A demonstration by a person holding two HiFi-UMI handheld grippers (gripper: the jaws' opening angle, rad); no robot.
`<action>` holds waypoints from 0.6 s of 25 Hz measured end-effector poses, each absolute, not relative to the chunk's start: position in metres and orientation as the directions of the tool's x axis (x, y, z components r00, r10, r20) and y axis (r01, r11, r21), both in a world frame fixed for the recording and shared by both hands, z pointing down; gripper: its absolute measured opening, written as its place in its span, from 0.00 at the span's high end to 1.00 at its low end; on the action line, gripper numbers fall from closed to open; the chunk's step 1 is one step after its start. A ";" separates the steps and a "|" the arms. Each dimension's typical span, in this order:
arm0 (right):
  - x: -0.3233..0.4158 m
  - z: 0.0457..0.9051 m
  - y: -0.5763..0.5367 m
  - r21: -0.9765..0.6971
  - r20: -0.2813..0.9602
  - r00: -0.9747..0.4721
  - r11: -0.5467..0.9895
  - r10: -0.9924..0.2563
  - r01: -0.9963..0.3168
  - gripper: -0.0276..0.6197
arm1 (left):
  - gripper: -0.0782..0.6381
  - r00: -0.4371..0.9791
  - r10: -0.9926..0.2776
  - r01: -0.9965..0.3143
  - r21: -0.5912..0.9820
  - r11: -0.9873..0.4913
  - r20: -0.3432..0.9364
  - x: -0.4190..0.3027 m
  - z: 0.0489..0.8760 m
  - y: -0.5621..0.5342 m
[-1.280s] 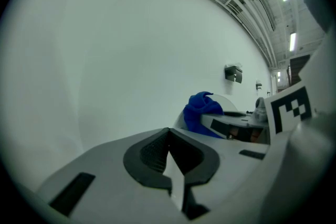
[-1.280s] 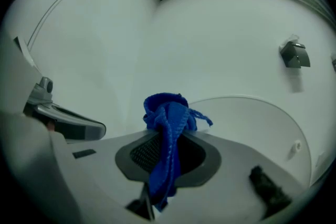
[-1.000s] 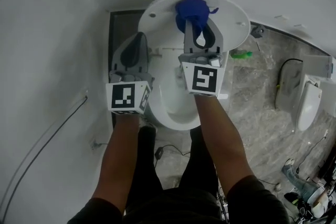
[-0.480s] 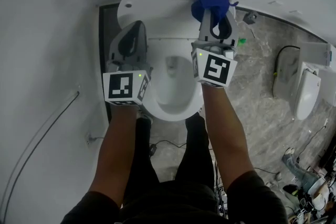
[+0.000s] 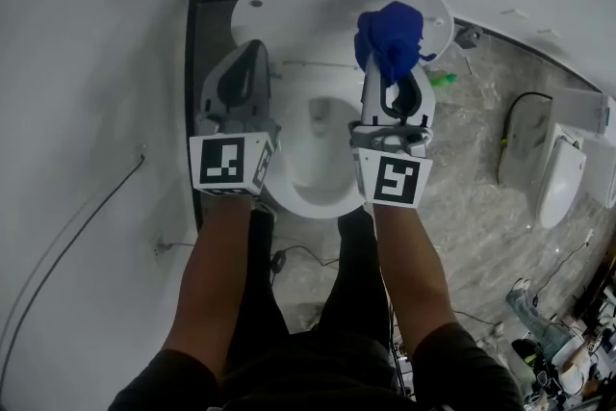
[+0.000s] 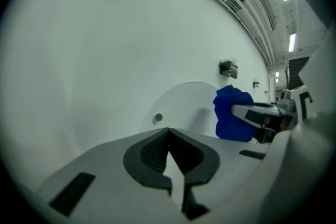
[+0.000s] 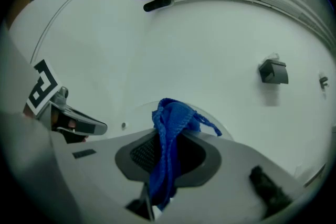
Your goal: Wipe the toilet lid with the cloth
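The blue cloth (image 5: 390,38) is seen bunched up in front of the right part of the raised toilet lid (image 5: 308,5), which stands upright against the white wall (image 5: 96,63). From the left gripper view the cloth is found at the lid's right edge, with a faint shadow cast on the lid beside it. Whether the cloth is pressed against the lid cannot be told. A small round stud (image 5: 256,3) is seen near the lid's left edge.

The cloth is clamped between the jaws of the right gripper (image 5: 390,77). A fold is pinched between the black pads, a bunch is pushed out past the jaw tips, and a loose end is left hanging below them.

The left gripper (image 5: 252,53) is held just beside the right one, over the left rim of the bowl. Its jaws are closed pad against pad, with nothing held between them, and they are pointed at the lid's left part.

Below the lid, the toilet bowl (image 5: 289,197) is uncovered, and only its white inside is seen.

On the marbled floor (image 5: 481,207) to the right, a small green object (image 5: 441,80) is seen near the toilet's base. A white fixture (image 5: 558,183) is seen farther right.
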State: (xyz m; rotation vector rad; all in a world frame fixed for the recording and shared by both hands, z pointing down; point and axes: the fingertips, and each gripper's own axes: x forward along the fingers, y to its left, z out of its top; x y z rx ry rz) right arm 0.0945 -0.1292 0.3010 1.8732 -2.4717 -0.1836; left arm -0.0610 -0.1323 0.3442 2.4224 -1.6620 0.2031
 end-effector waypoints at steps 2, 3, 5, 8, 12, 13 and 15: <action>0.062 0.307 -0.124 0.094 -0.039 -0.321 0.317 -0.946 -0.944 0.85 | 0.88 0.335 -0.914 -0.942 0.095 -0.322 0.226 -0.083 0.347 -0.130; 0.046 0.311 -0.122 0.085 -0.032 -0.342 0.338 -0.939 -0.937 0.85 | 0.88 0.323 -0.919 -0.946 0.101 -0.308 0.227 -0.094 0.349 -0.129; 0.018 0.318 -0.120 0.072 -0.023 -0.375 0.372 -0.927 -0.925 0.85 | 0.88 0.302 -0.925 -0.953 0.098 -0.286 0.230 -0.114 0.351 -0.127; -0.017 0.328 -0.121 0.070 -0.009 -0.424 0.422 -0.906 -0.904 0.85 | 0.88 0.275 -0.932 -0.962 0.075 -0.264 0.237 -0.141 0.354 -0.125; -0.055 0.352 -0.129 0.074 0.042 -0.472 0.474 -0.880 -0.877 0.85 | 0.88 0.252 -0.936 -0.968 0.056 -0.246 0.245 -0.172 0.359 -0.127; -0.061 0.359 -0.133 0.071 0.055 -0.474 0.477 -0.879 -0.876 0.85 | 0.88 0.249 -0.936 -0.968 0.053 -0.243 0.247 -0.177 0.361 -0.128; -0.069 0.374 -0.141 0.063 0.082 -0.471 0.476 -0.879 -0.877 0.85 | 0.88 0.248 -0.936 -0.969 0.050 -0.243 0.251 -0.185 0.365 -0.129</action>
